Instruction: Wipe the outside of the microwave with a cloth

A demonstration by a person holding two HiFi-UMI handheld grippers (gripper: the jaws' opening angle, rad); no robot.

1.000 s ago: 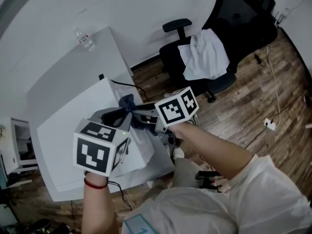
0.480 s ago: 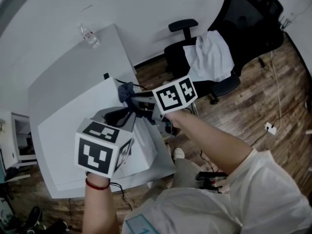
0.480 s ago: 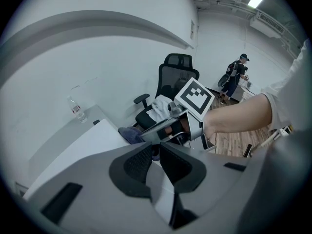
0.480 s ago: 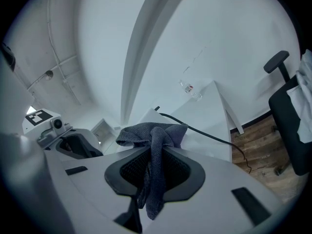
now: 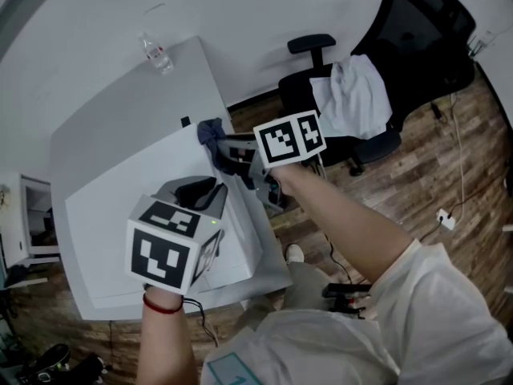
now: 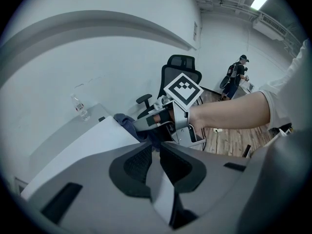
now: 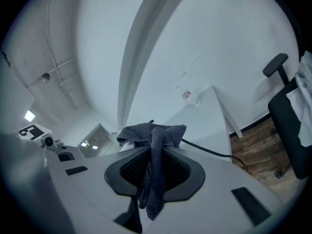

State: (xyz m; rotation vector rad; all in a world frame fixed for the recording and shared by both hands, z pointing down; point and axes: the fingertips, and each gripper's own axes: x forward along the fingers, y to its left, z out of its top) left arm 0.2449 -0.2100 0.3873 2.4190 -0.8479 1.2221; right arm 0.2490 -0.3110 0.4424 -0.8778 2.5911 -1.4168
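Over the microwave, head view: both grippers are hanging above its white top. Right gripper is reaching to the top's far right corner, pinching a dark blue cloth that is bunching right at that corner. Left gripper is sitting nearer, over the top's right edge, pointing toward the right one. Microwave is standing on a white table. A clear bottle is standing at the table's far edge. Office chair with a white garment draped over it is standing on the wood floor, off the table's right edge.

Left gripper view: jaws are sitting almost together, thin slit only, nothing in it. Past them the right gripper is clamping the cloth at the microwave's far corner. Bottle is showing behind, near the wall. A person is standing far back in the room.

Right gripper view: jaws are clamping on the cloth. One fold is running up between the pads, a wad is bunching above the tips, a tail is hanging down toward the camera. Black cable is trailing across the table behind the cloth. Can't tell here whether the cloth is pressing on the microwave.
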